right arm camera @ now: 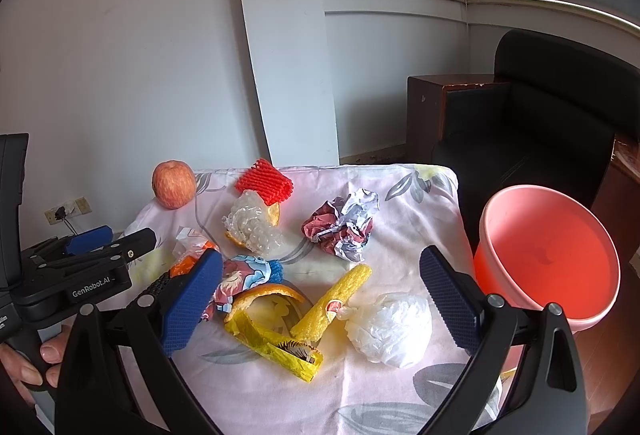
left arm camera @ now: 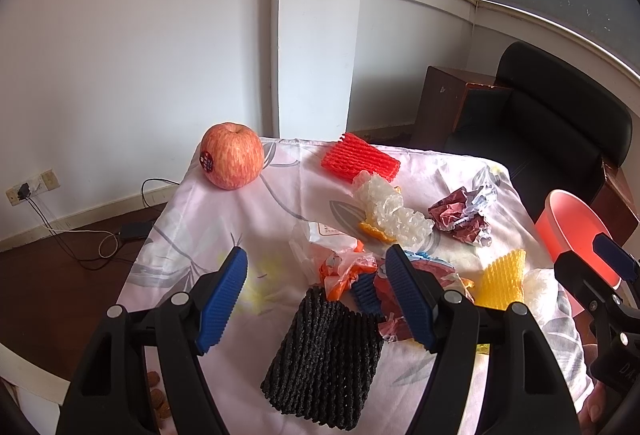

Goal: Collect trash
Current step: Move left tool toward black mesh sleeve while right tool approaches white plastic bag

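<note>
Left wrist view. My left gripper (left arm camera: 316, 299) stands wide open and empty, low in the frame, above the black foam fruit net (left arm camera: 324, 355). The net lies flat at lower centre on the floral tablecloth (left arm camera: 224, 207), its long axis running from lower left to upper right, ribs across it. To do this step well, I judge I should straddle its short width and close on the near edge, not the wrappers (left arm camera: 344, 267) just beyond it. The apple (left arm camera: 232, 161), upper left, is not trash, I judge. The pink bin (left arm camera: 576, 231) sits at the right edge.

Right wrist view. My right gripper (right arm camera: 320, 299) is likewise spread wide, holding nothing, over the yellow foam net (right arm camera: 332, 303) and the white plastic bag (right arm camera: 392, 331), which touch. The yellow net's long axis slants from lower left to upper right, pointing toward the crumpled paper (right arm camera: 344, 225). The bin stands right of centre, mouth tilted toward me.
</note>
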Motion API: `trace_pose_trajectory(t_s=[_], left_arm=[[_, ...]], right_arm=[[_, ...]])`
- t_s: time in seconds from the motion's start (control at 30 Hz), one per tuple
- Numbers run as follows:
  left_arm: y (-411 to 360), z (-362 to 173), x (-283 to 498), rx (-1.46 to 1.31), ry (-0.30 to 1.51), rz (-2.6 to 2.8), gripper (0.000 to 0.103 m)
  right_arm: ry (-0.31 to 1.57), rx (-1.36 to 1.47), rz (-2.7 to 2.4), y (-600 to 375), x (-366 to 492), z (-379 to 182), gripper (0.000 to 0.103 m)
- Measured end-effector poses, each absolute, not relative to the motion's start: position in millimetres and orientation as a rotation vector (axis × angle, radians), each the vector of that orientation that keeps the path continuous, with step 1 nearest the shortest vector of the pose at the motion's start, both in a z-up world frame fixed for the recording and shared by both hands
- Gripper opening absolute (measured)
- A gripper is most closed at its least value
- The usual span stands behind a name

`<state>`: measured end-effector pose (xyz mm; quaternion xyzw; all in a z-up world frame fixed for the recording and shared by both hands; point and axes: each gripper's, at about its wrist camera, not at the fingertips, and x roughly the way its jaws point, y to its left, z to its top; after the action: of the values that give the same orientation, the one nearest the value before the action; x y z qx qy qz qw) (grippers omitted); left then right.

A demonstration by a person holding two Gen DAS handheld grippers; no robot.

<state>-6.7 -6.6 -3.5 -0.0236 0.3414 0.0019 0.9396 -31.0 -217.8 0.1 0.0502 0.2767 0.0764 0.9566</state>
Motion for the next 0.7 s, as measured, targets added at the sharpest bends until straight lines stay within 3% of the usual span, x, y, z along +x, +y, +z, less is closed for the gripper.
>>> trace_pose_trajectory(t_s=[0.7], left_arm=[[-8.6,4.1,-8.3,-0.032,0.688,-0.011,0.070]], right_arm=[[0.548,0.125,0.187,-223.9,-37.8,5.5,0.099]])
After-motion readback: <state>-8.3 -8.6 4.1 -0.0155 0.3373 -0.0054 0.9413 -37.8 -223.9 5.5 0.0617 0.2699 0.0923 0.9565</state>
